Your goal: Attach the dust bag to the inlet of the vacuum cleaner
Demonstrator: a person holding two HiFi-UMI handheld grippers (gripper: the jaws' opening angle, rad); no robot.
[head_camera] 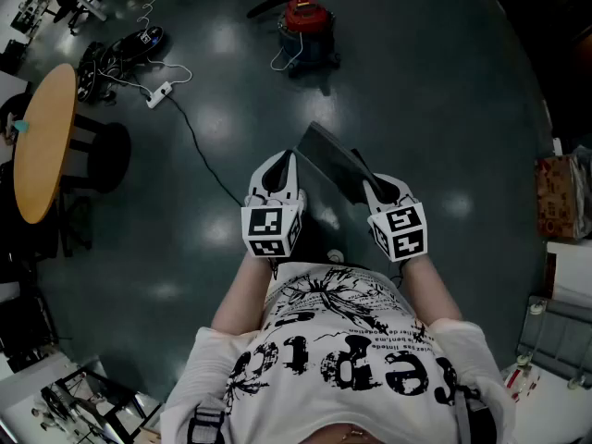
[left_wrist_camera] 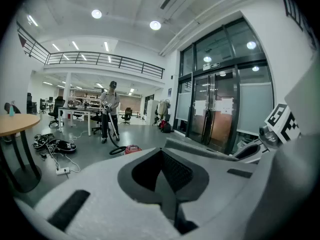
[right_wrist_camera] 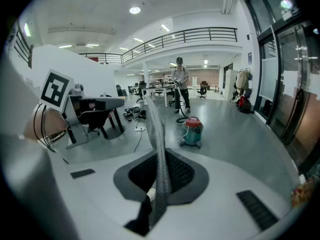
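A flat grey dust bag (head_camera: pixel 329 160) hangs in the air in front of me, over the dark floor. My right gripper (head_camera: pixel 372 189) is shut on its near edge. In the right gripper view the bag (right_wrist_camera: pixel 159 144) stands edge-on between the closed jaws (right_wrist_camera: pixel 156 196). My left gripper (head_camera: pixel 277 163) is shut with nothing between its jaws (left_wrist_camera: pixel 171 196), just left of the bag (left_wrist_camera: pixel 200 148). The vacuum cleaner (head_camera: pixel 303 26), with a red lid and teal body, stands on the floor a few steps ahead (right_wrist_camera: pixel 192 130), partly hidden in the left gripper view (left_wrist_camera: pixel 132 149).
A round wooden table (head_camera: pixel 42 141) and a black chair (head_camera: pixel 104 155) stand at the left. A power strip (head_camera: pixel 159 92) with cables lies on the floor. A brown carton (head_camera: pixel 558 197) sits at the right. Far off, a person (right_wrist_camera: pixel 179 86) handles a vacuum hose.
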